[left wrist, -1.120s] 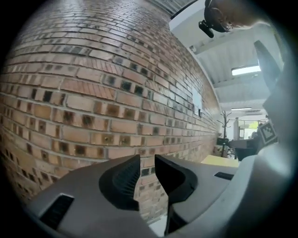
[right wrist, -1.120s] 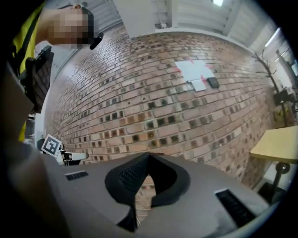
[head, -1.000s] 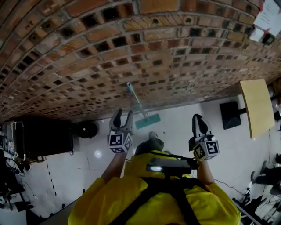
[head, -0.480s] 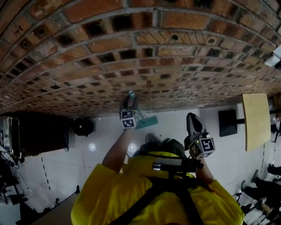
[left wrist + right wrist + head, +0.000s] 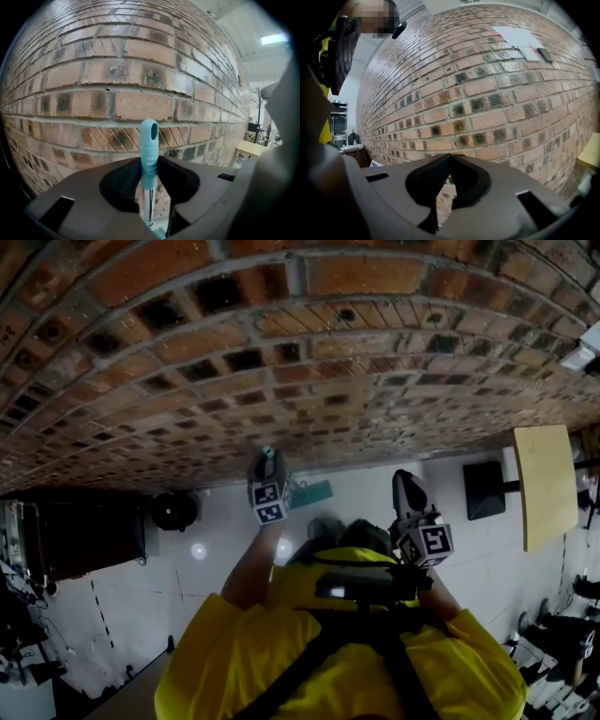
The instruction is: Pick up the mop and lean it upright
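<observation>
The mop leans against the brick wall [image 5: 281, 352], its teal head [image 5: 312, 493] on the white floor. The teal grip of the mop handle [image 5: 149, 150] stands upright between the jaws of my left gripper [image 5: 149, 161], with its tip poking out above them. Those jaws are closing and their pads meet the grip on both sides. From the head view my left gripper [image 5: 266, 463] is raised at arm's length to the handle's top end [image 5: 268, 453]. My right gripper [image 5: 403, 480] is held to the right, shut, its jaws [image 5: 449, 157] meeting with nothing between them.
A black cabinet [image 5: 80, 540] and a round black object [image 5: 173, 512] stand by the wall at the left. A tan tabletop [image 5: 546, 486] and a black box [image 5: 483, 488] are at the right. White papers [image 5: 520, 37] hang on the wall.
My left gripper has reached forward from beside my body to the top of the mop handle and has drawn its jaws in round it. The right gripper has barely moved.
</observation>
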`<move>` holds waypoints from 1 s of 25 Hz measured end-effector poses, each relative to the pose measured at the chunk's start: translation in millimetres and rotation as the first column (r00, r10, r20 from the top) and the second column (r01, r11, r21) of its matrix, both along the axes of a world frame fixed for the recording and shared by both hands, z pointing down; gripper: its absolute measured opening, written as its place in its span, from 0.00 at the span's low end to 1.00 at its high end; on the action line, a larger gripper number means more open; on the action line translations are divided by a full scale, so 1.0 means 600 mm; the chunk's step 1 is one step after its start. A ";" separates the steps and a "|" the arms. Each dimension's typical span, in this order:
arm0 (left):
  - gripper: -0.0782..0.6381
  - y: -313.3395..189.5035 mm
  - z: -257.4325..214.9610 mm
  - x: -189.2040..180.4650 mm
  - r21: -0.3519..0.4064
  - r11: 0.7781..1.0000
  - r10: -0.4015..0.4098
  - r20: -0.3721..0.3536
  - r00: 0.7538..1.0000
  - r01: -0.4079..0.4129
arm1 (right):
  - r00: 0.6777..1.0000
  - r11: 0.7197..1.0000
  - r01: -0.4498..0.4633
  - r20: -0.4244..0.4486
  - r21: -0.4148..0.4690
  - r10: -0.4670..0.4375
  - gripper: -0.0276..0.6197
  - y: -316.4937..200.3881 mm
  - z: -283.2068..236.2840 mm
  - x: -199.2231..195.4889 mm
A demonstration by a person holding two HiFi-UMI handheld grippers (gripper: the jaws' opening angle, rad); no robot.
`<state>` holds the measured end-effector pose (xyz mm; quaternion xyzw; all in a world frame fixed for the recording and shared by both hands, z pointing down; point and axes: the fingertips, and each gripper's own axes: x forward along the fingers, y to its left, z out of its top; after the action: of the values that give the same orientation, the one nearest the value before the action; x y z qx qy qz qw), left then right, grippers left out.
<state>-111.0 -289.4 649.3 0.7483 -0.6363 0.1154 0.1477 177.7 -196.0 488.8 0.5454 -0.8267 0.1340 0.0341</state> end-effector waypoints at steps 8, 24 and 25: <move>0.26 0.170 -0.121 -0.003 0.089 0.992 0.085 0.034 0.996 -0.088 | 0.998 0.999 -0.052 0.034 0.004 0.052 0.05 0.002 -0.003 0.023; 0.26 0.214 -0.413 -0.024 0.330 0.929 0.170 0.030 0.985 -0.170 | 0.998 0.989 0.032 0.045 0.146 -0.039 0.05 -0.017 -0.077 -0.037; 0.26 0.215 -0.408 -0.029 0.320 0.934 0.160 0.024 0.987 -0.159 | 0.998 0.990 0.037 0.048 0.139 -0.044 0.05 -0.015 -0.074 -0.040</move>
<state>-128.2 -160.4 404.6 0.8115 -0.5837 0.0210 0.0151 153.6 -204.7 444.2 0.5261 -0.8454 0.0896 -0.0222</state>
